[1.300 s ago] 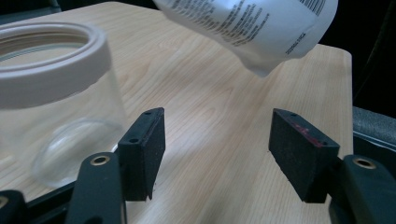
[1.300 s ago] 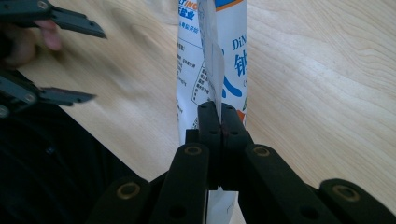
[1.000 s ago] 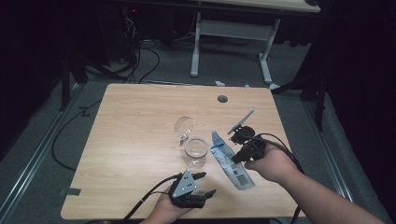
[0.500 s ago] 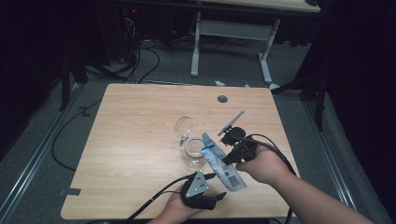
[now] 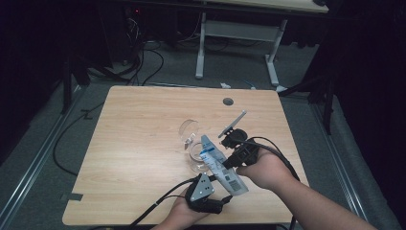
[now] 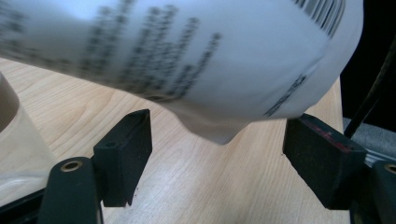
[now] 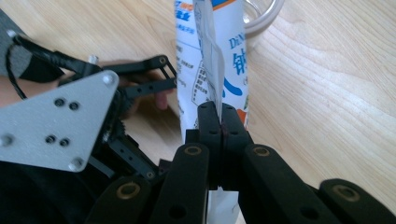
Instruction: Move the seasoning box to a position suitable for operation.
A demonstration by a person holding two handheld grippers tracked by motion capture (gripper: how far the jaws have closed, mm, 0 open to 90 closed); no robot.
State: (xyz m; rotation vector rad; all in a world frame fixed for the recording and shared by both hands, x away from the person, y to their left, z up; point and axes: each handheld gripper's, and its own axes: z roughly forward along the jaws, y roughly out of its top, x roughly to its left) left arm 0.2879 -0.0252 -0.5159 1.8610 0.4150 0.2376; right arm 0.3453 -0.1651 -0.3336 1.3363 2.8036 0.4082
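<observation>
Seen from above at a wooden table (image 5: 143, 143): right gripper (image 5: 229, 158) clamped on the edge seam of a white printed pouch (image 5: 221, 165), jaws pressed tight together on the thin flap in the right gripper view (image 7: 219, 126). Pouch held tilted off the table toward its near right corner, top end leaning over a clear glass (image 5: 197, 157) just beside it. Second clear glass piece (image 5: 188, 129) lying just behind the first, nearer the table's middle. At the near edge, left gripper (image 5: 218, 203) just below the pouch's lower end, jaws having just been opening and now spread wide (image 6: 217, 158), the pouch's blurred bottom corner (image 6: 210, 70) hanging above the gap, touching neither pad.
</observation>
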